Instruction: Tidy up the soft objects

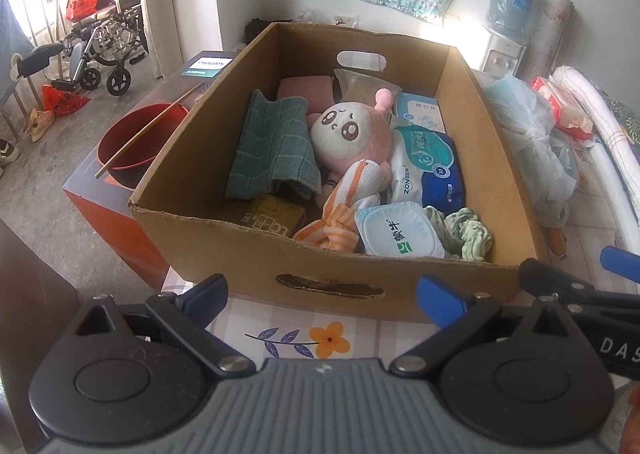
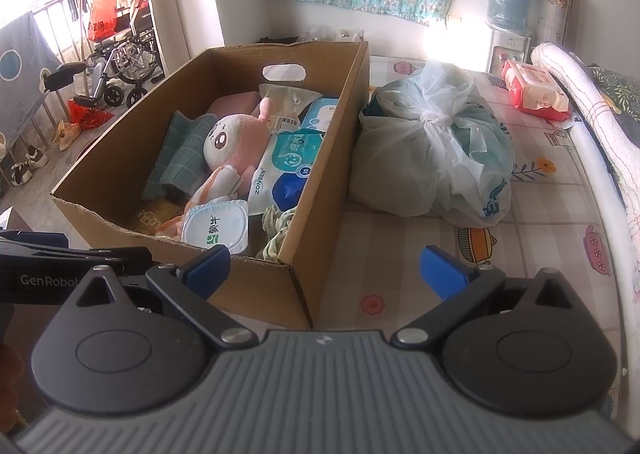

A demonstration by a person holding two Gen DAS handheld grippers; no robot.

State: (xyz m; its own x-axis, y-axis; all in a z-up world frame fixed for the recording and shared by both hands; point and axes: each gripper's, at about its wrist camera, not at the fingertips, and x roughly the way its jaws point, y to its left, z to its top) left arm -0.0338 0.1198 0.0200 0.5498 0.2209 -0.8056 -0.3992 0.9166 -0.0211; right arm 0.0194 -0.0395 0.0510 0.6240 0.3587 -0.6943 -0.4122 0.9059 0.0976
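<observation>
One cardboard box (image 1: 224, 242) stands on the tabletop (image 2: 400, 254). Inside it lie one pink plush toy (image 1: 352, 134), one green cloth (image 1: 276, 146), one pink cloth (image 1: 304, 88), one orange-striped cloth (image 1: 344, 202), one pale green scrunched cloth (image 1: 472, 232), three packs of wipes (image 1: 424, 170), one white tub (image 1: 400, 230), one yellow carton (image 1: 276, 216) and one clear packet (image 1: 360, 84). Beside the box sit one tied plastic bag (image 2: 432, 150), one red bowl (image 1: 128, 142) with one chopstick (image 1: 148, 130), and one red tissue pack (image 2: 536, 90). Two grippers show, each with two blue-tipped fingers (image 1: 440, 300).
</observation>
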